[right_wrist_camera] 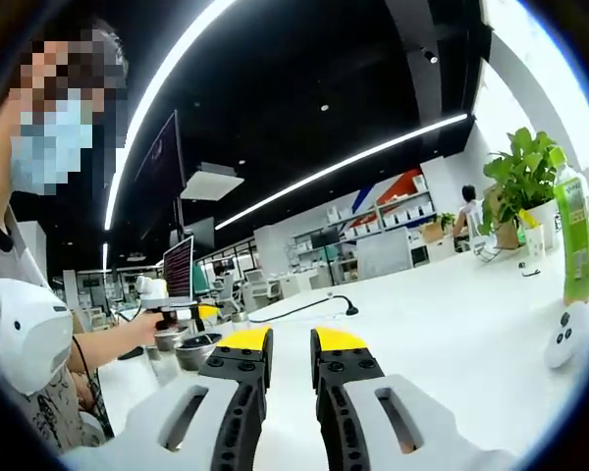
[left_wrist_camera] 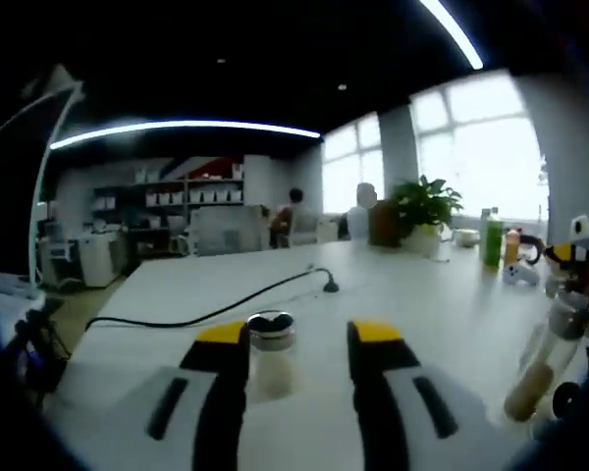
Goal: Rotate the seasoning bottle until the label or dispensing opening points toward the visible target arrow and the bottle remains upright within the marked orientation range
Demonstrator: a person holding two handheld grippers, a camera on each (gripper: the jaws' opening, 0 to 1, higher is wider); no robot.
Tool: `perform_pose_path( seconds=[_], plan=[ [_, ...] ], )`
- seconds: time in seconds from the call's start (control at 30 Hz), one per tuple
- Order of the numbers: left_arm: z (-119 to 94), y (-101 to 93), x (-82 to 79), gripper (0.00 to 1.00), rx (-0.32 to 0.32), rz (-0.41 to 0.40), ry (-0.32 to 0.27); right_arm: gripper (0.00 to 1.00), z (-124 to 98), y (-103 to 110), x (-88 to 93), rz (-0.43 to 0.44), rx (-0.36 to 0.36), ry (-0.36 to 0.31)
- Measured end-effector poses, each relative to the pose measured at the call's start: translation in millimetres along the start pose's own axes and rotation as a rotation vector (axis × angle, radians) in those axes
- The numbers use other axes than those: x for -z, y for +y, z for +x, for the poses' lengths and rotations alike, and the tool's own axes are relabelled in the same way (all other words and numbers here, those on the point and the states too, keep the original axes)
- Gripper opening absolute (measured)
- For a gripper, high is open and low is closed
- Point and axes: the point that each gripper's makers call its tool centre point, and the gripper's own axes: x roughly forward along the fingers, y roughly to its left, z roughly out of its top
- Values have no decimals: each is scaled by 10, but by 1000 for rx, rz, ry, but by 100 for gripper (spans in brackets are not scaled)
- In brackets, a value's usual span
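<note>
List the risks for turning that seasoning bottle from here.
1. The left gripper has its jaws on either side of the seasoning bottle; the grip looks loose, so a turn may slip or tip it.
2. No target arrow is visible on the table, so alignment would be guesswork.
3. The black cable lies just beyond the bottle and could snag the jaws.
</note>
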Motion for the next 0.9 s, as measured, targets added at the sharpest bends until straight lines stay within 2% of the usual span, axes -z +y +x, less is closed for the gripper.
perform_pose_path(
  seconds=[0.17, 0.3, 0.47, 0.57, 0.9],
  plan=[
    [130, 125, 94, 43, -28, -4, 6, 14, 42, -12, -6, -3, -6, 13],
    [199, 185, 139, 46, -31, -84, 11, 14, 51, -16, -28, -8, -8, 10],
    [264, 267, 138, 46, -60, -78, 6, 14, 44, -70, -4, 5, 2, 10],
    [324, 267, 171, 47, -50, -103, 17, 14, 34, -89, 5, 6, 8, 12],
    [534, 134, 235, 50, -38, -66, 36, 14, -33, -195, 41, 13, 35, 12]
  ],
)
